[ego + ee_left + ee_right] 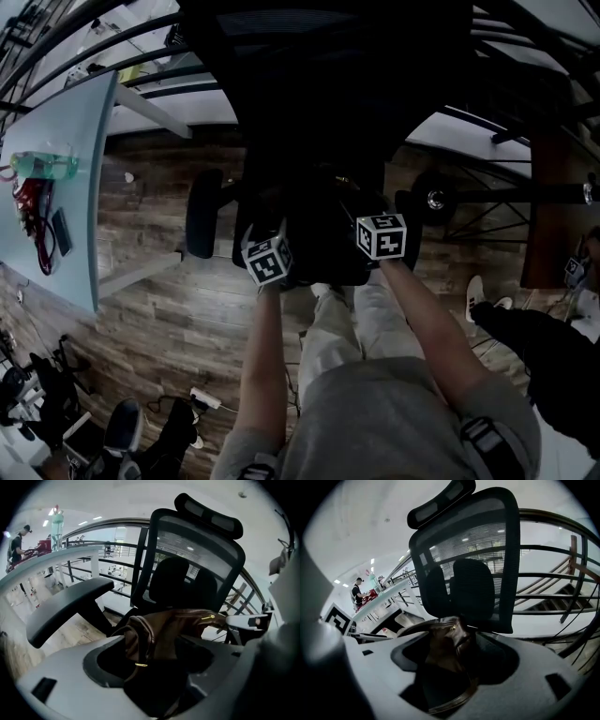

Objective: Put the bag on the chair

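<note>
Left hand-held gripper (157,663) and right hand-held gripper (454,665) both gape released, brown bag (164,626) on chair (197,559) between their jaws.

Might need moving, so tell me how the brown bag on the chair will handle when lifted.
Probably floppy: the brown bag sags in creased folds. Its loose strap may dangle and snag. Unlikely to roll.

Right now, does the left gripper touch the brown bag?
Cannot tell. Left gripper view: the open left gripper straddles the bag; neither contact nor gap shows plainly.
</note>
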`<state>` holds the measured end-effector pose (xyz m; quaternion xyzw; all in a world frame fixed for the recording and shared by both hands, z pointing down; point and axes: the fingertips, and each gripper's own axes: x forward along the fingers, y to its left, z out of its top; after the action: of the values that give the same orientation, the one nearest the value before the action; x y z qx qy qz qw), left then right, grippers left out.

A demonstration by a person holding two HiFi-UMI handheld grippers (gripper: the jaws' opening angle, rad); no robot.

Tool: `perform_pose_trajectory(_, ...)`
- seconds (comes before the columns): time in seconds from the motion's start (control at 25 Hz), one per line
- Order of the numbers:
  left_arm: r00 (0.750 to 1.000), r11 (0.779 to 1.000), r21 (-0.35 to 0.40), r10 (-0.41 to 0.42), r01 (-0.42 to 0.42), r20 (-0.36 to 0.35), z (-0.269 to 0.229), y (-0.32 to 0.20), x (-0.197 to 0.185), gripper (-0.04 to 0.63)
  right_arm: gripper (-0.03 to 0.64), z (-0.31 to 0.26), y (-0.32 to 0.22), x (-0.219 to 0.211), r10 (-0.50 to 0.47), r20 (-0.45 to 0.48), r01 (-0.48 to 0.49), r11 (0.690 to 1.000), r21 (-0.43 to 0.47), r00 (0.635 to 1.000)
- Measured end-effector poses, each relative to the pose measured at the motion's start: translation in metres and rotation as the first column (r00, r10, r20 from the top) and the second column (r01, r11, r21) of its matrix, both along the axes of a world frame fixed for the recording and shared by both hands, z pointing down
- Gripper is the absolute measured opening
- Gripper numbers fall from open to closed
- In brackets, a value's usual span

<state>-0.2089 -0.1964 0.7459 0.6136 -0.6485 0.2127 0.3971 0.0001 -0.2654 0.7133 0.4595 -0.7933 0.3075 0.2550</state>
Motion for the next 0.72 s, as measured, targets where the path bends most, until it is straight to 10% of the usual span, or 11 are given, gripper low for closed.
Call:
perform_pose_trajectory(0.48,1.000,0.994,0.111,-0.009,0.007,0.018,-0.080,0.032,0.017,0.227,0.266,-0.077,0.047,0.006,0.003,0.056,-0.006,0.999,0.052,0.998)
perform_pose_trajectory(0.72,1.000,0.986,0.165,-0.021,0.021,-0.006,-0.121,0.049,0.024,0.119,0.081,-0.123,0.069,0.004,-0.014,0.060,0.007,0.992,0.123,0.998)
